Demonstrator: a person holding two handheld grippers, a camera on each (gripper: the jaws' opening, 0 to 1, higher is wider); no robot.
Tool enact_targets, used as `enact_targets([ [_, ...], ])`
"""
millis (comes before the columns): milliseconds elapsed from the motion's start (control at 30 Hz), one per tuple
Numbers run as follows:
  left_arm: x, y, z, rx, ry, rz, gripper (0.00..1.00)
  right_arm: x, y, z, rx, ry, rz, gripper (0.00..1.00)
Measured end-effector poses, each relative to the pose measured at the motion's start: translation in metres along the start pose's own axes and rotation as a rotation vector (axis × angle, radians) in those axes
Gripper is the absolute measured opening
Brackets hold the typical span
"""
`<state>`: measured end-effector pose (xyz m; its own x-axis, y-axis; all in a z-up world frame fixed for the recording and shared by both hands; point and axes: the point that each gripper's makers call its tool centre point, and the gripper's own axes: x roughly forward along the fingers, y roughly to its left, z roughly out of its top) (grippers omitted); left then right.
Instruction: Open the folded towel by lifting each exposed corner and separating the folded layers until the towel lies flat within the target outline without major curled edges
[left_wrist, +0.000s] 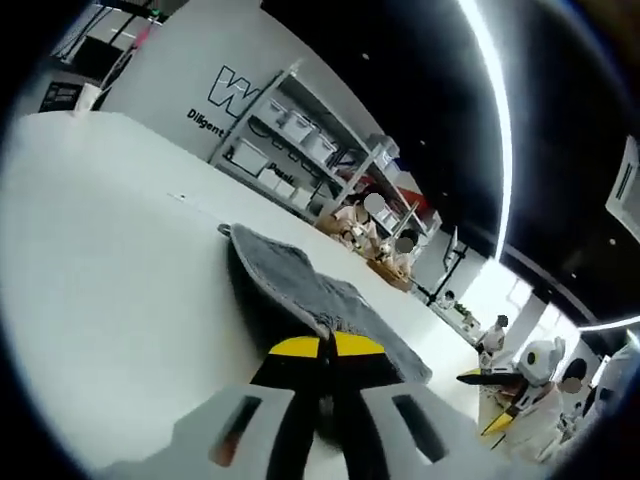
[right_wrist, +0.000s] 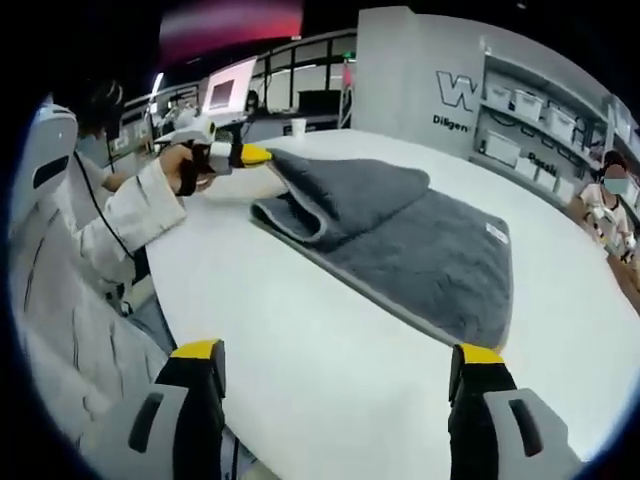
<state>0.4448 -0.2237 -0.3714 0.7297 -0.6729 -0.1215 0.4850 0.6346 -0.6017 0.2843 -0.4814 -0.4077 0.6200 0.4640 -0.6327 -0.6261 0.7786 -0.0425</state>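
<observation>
Grey towel (right_wrist: 400, 235) lying on white table (right_wrist: 330, 390), partly unfolded: one broad layer spread flat, a second layer doubled back over the end nearest the person, forming a rounded fold at that edge. Small pale label (right_wrist: 497, 232) visible on the flat layer, near the edge away from the fold. No target outline discernible on the table surface around the towel.

Left gripper (right_wrist: 262, 156) seen in the right gripper view at the folded end of the towel, held in a person's hand (right_wrist: 190, 165) with white sleeve (right_wrist: 120, 215). Yellow tips pressed together on the towel's corner, which is raised off the table. Confirmed in the left gripper view: left gripper's (left_wrist: 327, 348) yellow-tipped jaws closed with grey cloth (left_wrist: 300, 285) pinched between them, towel running away from the tips across the table.

Right gripper (right_wrist: 340, 365) held short of the towel, above bare table, jaws spread wide with nothing between them. One yellow tip just beside the towel's near corner; contact cannot be told.

Beyond the towel: shelving (right_wrist: 545, 125) with white bins against a wall with dark lettering. Paper cup (right_wrist: 298, 127) on the table's far edge past the folded end.
</observation>
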Motion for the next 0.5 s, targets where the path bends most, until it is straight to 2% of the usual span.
enact_targets([
  [500, -0.018, 0.007, 0.026, 0.028, -0.070, 0.044, 0.01, -0.001, -0.004, -0.001, 0.007, 0.000, -0.007, 0.92],
])
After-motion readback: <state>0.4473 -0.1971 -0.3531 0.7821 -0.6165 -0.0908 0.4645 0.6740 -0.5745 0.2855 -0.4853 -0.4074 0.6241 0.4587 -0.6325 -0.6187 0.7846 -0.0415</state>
